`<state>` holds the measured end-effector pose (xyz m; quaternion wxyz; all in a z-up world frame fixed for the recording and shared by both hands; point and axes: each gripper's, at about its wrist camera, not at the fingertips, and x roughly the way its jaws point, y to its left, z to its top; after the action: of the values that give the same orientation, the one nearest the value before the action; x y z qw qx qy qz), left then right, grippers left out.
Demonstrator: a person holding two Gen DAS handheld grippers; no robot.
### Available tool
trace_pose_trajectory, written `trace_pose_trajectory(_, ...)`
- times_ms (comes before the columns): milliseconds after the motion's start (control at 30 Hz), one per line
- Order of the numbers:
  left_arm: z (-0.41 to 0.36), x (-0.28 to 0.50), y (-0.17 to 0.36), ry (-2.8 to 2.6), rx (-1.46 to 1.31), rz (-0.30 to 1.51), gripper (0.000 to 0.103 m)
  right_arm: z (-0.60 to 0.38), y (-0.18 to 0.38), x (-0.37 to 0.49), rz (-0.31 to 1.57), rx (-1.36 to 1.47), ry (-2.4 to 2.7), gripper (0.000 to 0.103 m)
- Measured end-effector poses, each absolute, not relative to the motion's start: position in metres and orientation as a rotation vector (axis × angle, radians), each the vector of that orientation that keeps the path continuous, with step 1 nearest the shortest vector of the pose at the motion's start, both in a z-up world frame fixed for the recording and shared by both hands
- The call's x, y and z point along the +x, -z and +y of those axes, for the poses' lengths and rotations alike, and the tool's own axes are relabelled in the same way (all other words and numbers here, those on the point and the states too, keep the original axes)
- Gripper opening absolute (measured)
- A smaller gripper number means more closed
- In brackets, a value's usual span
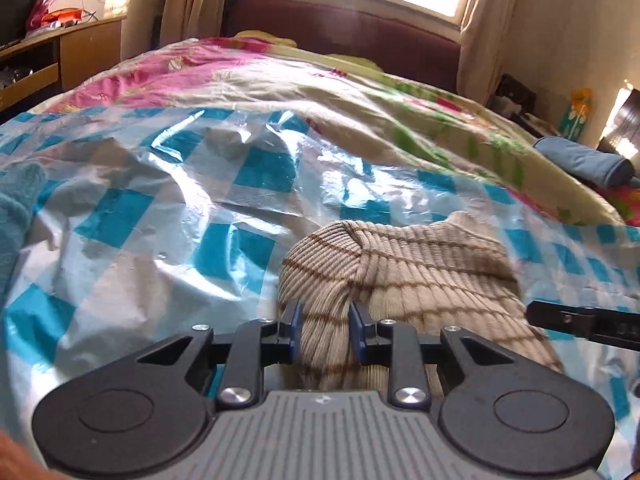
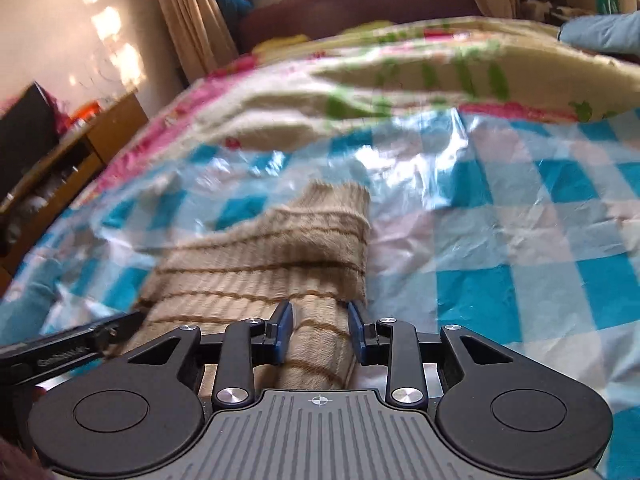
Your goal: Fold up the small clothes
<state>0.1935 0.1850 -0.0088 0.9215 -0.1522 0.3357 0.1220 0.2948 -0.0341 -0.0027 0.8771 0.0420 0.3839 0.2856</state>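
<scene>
Beige ribbed knit garment with brown stripes (image 1: 420, 264): soft matt cloth, coarse ribbing. Blue-and-white checked plastic sheet (image 1: 168, 208): glossy, crinkled, translucent. Floral quilt (image 1: 320, 80): matt fabric. Left gripper (image 1: 326, 330): matt black plastic, blue pads, bright metal screws.

A bed (image 1: 360, 92) with a flowered quilt (image 1: 280, 80) carries a blue-checked plastic sheet (image 1: 168, 200); on it, a striped sock (image 1: 420, 264) at five o'clock, a teal cloth (image 1: 16, 208) at nine.

Beige brown-striped ribbed sock (image 1: 404, 280), bunched on checkered plastic sheet (image 1: 160, 208)
</scene>
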Motion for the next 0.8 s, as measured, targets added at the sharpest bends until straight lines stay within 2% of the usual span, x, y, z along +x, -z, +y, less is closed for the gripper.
trace_pose_trajectory(133, 0.173, 0.17, 0.005, -0.229, -0.253, 0.699, 0.033, -0.04, -0.008, 0.254, 0.762, 0.015, -0.69, 0.03)
trace_pose_trajectory(267, 0.17, 0.17, 0.024, -0.256, -0.203, 0.783, 0.039, -0.036, 0.014, 0.243, 0.814, -0.052, -0.691, 0.033)
trace_pose_trajectory(300, 0.172, 0.169, 0.022, -0.261, -0.218, 0.781, 0.039, -0.038, 0.015, 0.245, 0.831, -0.032, -0.68, 0.036)
trace_pose_trajectory(500, 0.161, 0.136, -0.008, -0.189, -0.244, 0.725, 0.038, -0.065, -0.019, 0.221, 0.789, 0.022, -0.698, 0.036)
trace_pose_trajectory(700, 0.139, 0.122, 0.025, -0.186, -0.177, 0.866, 0.041, -0.079, 0.033, 0.203, 0.966, 0.072, -0.646, 0.036)
trace_pose_trajectory(800, 0.152, 0.118, 0.025, -0.205, -0.254, 0.874, 0.045, -0.089, 0.041, 0.2, 0.986, 0.101, -0.628, 0.03)
